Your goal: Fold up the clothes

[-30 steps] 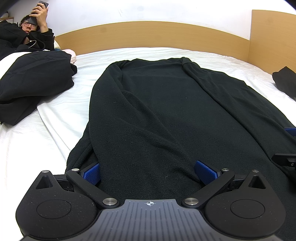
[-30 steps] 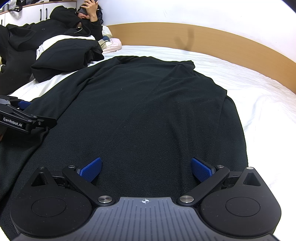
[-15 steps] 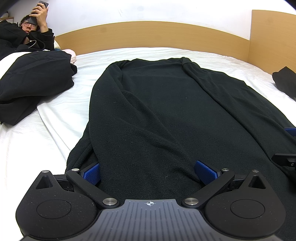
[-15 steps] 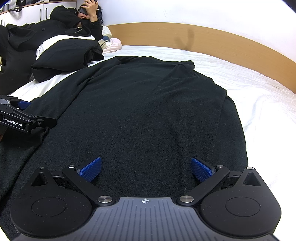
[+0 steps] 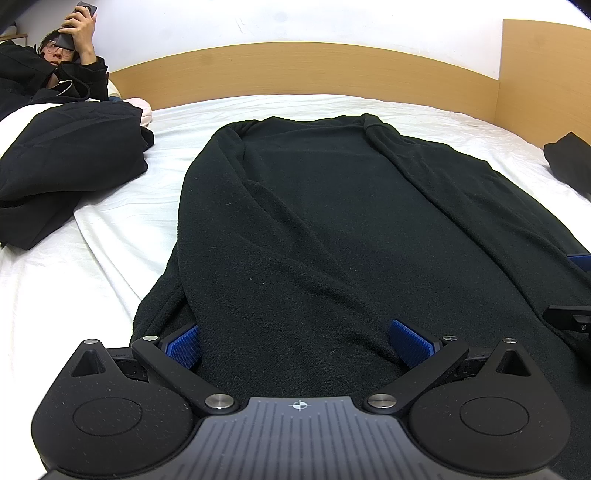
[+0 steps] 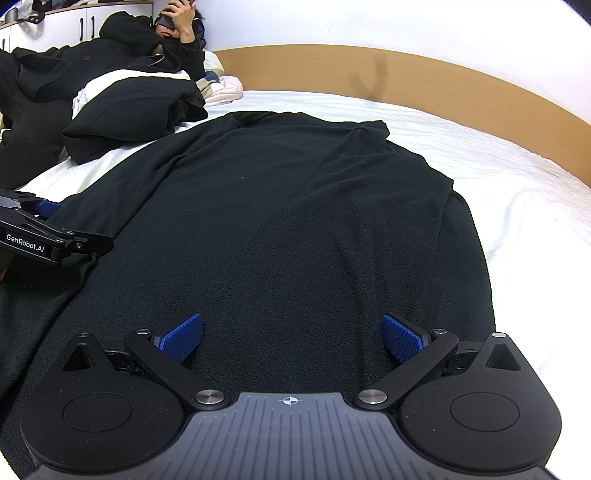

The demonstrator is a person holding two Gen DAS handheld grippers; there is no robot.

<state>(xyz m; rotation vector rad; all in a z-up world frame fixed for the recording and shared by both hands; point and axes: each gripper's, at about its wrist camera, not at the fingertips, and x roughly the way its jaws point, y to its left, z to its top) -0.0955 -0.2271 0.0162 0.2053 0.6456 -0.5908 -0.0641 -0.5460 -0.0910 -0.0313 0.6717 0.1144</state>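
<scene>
Black fleece garment (image 5: pixel 332 221) lies spread flat on the white bed sheet (image 5: pixel 110 258), stretching away from both grippers toward the wooden headboard (image 5: pixel 295 70). Sleeves look folded inward along its length, though the dark cloth makes the seams hard to read. Left gripper (image 5: pixel 297 341) sits at the near hem, jaws spread wide, blue pads (image 5: pixel 183 341) down against the fleece with a hump of cloth bulging up between them, not pinched. Right gripper (image 6: pixel 291 336) same posture at the near hem further right: jaws wide apart, blue fingertips (image 6: pixel 400 338) resting on the fabric, nothing clamped. Each gripper shows at the other's side edge: left one at the left of the right wrist view, on the garment edge. Ahead-left of the left gripper, a pile of black clothing (image 5: pixel 66 158) on the sheet, apart from the garment. Beyond it a person (image 5: pixel 55 70) reclines holding a phone (image 5: pixel 74 22). Far right of the left gripper, another dark item (image 5: pixel 569 158) near the headboard corner.
</scene>
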